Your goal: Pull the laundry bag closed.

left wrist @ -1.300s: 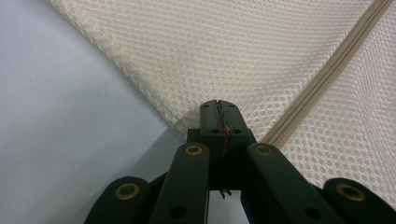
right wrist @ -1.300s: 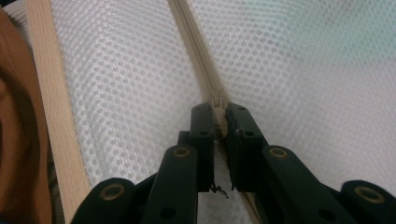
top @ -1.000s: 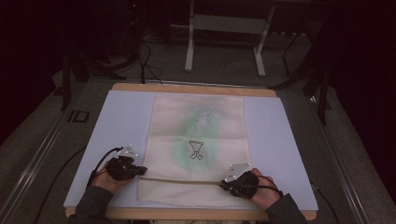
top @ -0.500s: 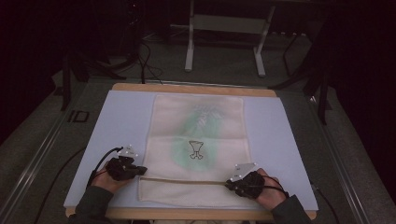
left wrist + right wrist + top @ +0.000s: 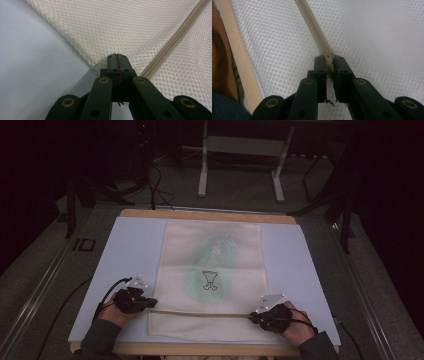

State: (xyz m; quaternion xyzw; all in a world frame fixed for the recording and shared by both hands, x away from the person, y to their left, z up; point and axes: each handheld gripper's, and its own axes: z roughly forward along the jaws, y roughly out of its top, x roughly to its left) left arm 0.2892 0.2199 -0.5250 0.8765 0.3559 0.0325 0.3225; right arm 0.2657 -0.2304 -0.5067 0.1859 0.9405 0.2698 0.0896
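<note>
A cream mesh bag (image 5: 215, 250) lies flat on the pale blue table top (image 5: 130, 250), with a green garment (image 5: 210, 270) showing through it. A beige zipper (image 5: 200, 314) runs across the bag near the front edge. My left gripper (image 5: 151, 303) is shut on the bag's left edge (image 5: 100, 63) beside the zipper's end (image 5: 175, 37). My right gripper (image 5: 253, 316) is shut on the zipper slider (image 5: 328, 53), with the zipper (image 5: 309, 20) running away from its jaws. Both jaw pairs rest low on the mesh.
The table's wooden front rim (image 5: 237, 55) runs just left of my right gripper, next to a sleeve (image 5: 224, 107). A metal stand (image 5: 240, 165) and cables (image 5: 155, 185) are on the dark floor beyond the table's far edge.
My right gripper has slid a little to the right along the zipper line, holding the slider. The left gripper has stayed on the bag's left edge.
</note>
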